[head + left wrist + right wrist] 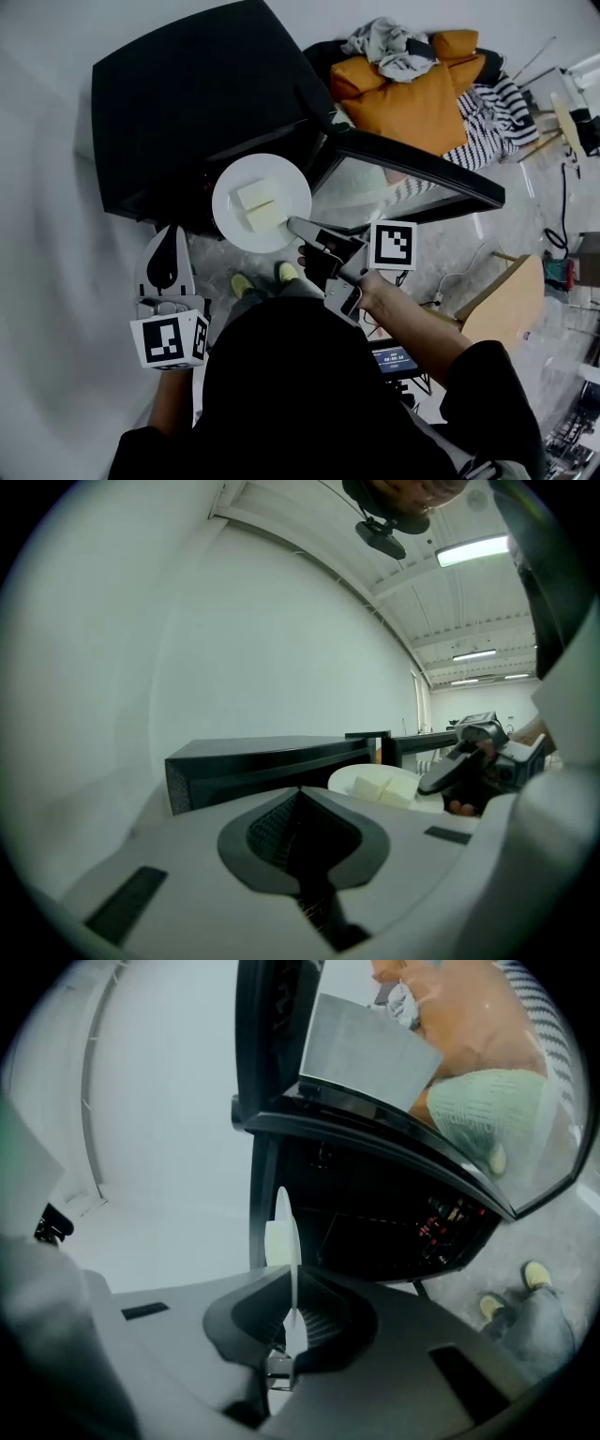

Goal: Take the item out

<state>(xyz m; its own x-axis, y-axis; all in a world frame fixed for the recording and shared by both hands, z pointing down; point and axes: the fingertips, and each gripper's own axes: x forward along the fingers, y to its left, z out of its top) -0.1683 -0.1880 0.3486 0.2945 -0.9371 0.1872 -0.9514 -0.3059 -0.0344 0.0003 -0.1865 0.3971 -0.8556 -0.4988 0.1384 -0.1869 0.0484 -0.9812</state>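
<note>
A white plate [231, 228] carrying two pale yellow blocks [261, 206] hangs just in front of the open black oven [187, 103]. My right gripper [294, 226] is shut on the plate's near rim. In the right gripper view the plate [284, 1232] shows edge-on, clamped between the jaws of the right gripper [290, 1286], with the dark oven cavity [375, 1222] behind it. My left gripper [170, 234] hangs low at the left, shut with nothing in it, apart from the plate. From the left gripper [300, 797] view the plate [359, 777] and blocks [389, 787] lie ahead to the right.
The oven door [422, 171] swings open to the right, over the floor. Orange cushions [412, 103] and striped cloth [487, 112] lie behind it. A wooden stool [511, 300] stands at the right. The person's shoes [242, 283] are below the plate.
</note>
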